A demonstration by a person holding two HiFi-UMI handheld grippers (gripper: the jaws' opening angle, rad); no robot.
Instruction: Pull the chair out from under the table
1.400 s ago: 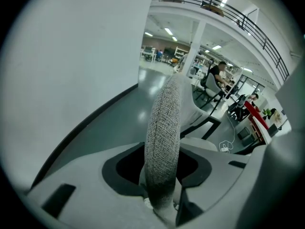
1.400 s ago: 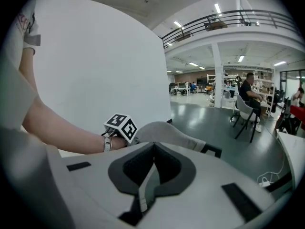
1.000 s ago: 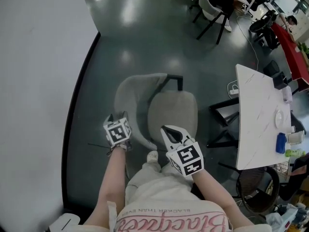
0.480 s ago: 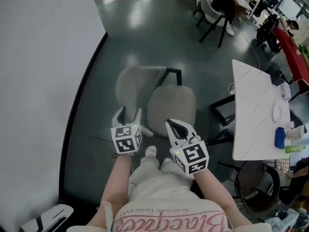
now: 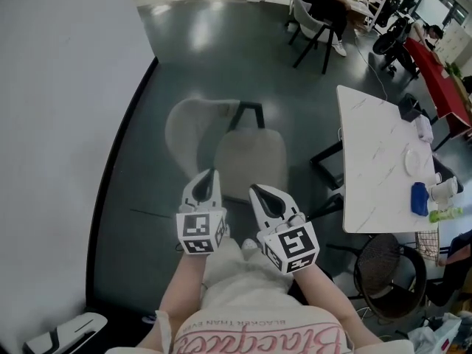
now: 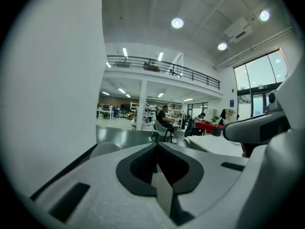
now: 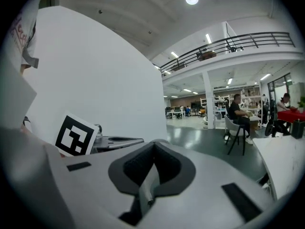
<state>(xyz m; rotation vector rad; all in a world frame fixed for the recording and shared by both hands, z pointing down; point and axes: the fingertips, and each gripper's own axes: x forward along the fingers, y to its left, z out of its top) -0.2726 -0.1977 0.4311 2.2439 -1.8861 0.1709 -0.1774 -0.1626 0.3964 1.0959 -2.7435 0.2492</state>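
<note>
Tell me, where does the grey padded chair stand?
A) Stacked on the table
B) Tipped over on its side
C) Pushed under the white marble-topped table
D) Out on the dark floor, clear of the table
D: in the head view the grey padded chair stands upright on the dark floor, with a gap between it and the white marble-topped table.

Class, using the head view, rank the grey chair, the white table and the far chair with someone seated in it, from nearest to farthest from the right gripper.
1. The grey chair, just ahead of the right gripper.
2. The white table, off to the right.
3. The far chair, across the floor at the top of the view.
</note>
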